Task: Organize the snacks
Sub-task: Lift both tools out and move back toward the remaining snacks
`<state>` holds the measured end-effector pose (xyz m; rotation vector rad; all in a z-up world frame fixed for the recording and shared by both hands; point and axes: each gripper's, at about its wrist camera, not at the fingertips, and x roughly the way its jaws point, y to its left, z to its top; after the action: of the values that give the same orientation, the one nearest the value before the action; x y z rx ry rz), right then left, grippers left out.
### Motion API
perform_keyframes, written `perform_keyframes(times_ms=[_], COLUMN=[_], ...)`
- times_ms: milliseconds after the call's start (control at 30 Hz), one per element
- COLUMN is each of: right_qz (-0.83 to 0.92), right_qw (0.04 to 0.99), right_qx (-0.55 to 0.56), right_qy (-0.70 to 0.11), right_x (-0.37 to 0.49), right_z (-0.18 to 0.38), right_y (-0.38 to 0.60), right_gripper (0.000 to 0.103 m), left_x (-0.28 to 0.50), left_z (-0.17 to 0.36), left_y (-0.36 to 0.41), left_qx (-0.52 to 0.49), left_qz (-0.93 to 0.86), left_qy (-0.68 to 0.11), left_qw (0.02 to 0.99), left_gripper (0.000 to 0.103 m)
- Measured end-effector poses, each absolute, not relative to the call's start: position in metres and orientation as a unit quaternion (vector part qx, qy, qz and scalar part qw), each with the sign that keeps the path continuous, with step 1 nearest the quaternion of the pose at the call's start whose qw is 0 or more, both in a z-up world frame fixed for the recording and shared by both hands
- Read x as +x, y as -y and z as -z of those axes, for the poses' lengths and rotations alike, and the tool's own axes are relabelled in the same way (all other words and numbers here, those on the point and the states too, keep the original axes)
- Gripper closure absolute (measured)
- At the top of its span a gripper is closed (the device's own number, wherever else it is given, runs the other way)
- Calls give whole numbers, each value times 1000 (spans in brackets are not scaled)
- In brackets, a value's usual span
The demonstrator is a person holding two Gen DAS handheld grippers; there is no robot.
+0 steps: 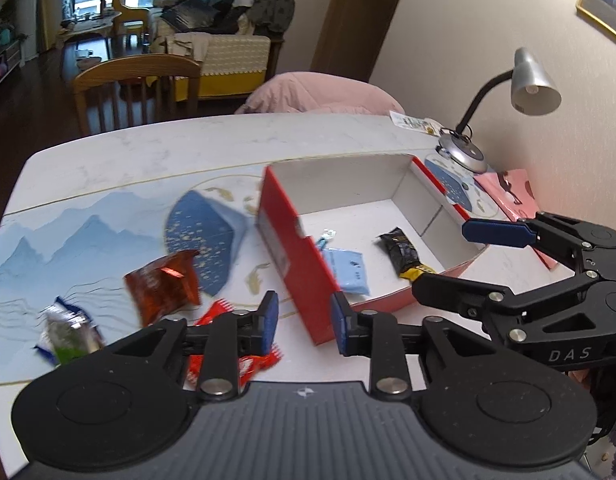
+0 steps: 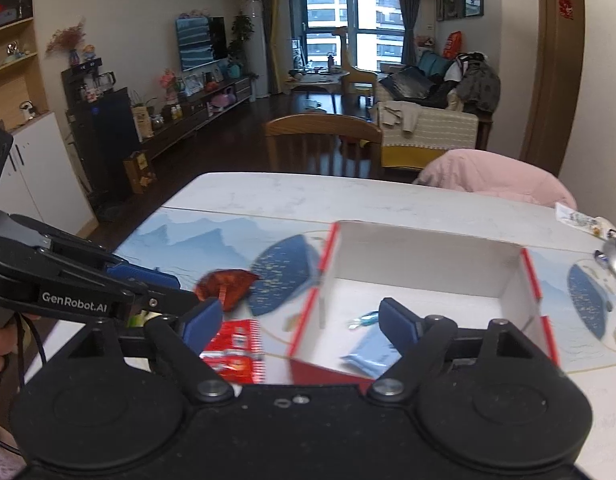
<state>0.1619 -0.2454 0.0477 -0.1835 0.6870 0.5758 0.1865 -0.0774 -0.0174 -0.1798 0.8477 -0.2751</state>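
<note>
Left hand-held gripper (image 1: 304,322) narrowly parted, empty, marked "GenRobot.AI"; right hand-held gripper (image 2: 300,320) wide, empty ("DAS"), above red box (image 1: 296,256).

Ahead of your left gripper's (image 1: 304,322) jaws stands the box (image 1: 292,256), open-topped on the worktop (image 1: 148,152). In it lie two packets (image 1: 350,270) side by side. To the left of those jaws, outside the box, lie three or perhaps four snack packs (image 1: 164,286). Behind the box stands a lamp (image 1: 464,152); your right gripper (image 2: 300,326) hangs over the box's near wall.
</note>
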Motion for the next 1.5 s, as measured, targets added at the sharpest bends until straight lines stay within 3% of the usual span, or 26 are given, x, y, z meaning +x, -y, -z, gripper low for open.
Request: perform_keyframes(times_ms=[233, 300, 333, 367, 567, 933, 1500], right_qz=[-283, -287, -288, -289, -288, -263, -266], right_qw=[893, 891, 891, 891, 887, 877, 843], right_qx=[-80, -78, -77, -77, -79, -104, -200], right_qy=[-341, -342, -343, -343, -352, -389, -423], right_x=[152, 148, 146, 144, 133, 130, 173], right_z=[-40, -37, -36, -34, -17, 26, 91], right_y=[216, 210, 206, 202, 179, 145, 105], right_gripper=[15, 9, 7, 6, 0, 0, 0], left_x=[168, 162, 159, 155, 145, 145, 186], left_z=[23, 24, 25, 25, 35, 76, 139], left_y=[33, 20, 13, 7, -25, -72, -84], left_qx=[-100, -106, -110, -113, -112, -105, -103], left_qz=[109, 106, 103, 98, 78, 29, 15], left_qy=[-404, -402, -397, -391, -386, -404, -461], left_qw=[903, 903, 905, 908, 912, 908, 881], left_gripper=[72, 60, 41, 31, 29, 29, 29])
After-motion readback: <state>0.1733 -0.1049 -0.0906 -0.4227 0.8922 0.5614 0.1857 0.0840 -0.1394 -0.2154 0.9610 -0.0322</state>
